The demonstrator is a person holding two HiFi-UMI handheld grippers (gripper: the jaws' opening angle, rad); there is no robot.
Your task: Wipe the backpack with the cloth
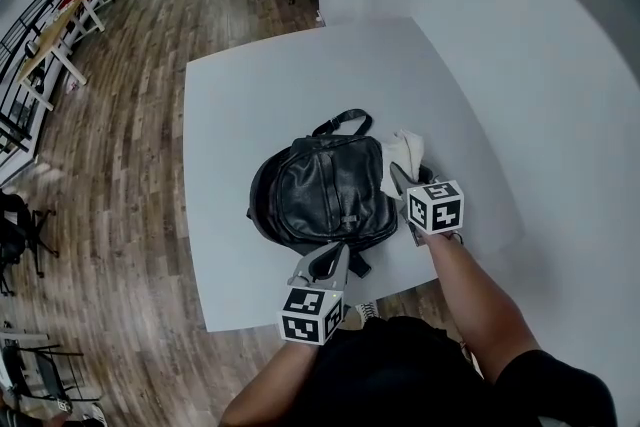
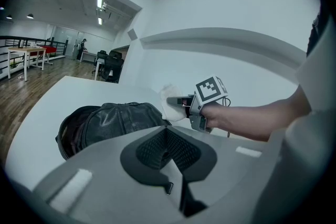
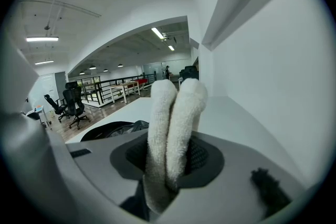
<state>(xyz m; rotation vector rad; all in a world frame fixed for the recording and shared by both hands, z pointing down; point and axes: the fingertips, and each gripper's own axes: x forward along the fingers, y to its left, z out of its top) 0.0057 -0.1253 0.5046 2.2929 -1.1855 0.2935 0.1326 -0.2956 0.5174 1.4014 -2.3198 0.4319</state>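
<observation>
L gripper (image 1: 328, 260) & R gripper (image 1: 402, 180): grey shells, b/w marker cube (image 1: 436, 207) (one each); person wears black short-sleeve top (image 1: 400, 370).

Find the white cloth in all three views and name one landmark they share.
Head view: cloth right of centre, beside the backpack's upper right.
Left gripper view: cloth at centre, beyond the backpack, at the right gripper's tip.
Right gripper view: cloth at centre, folded, clamped between the jaws.
Shared landmark: the black backpack.
</observation>
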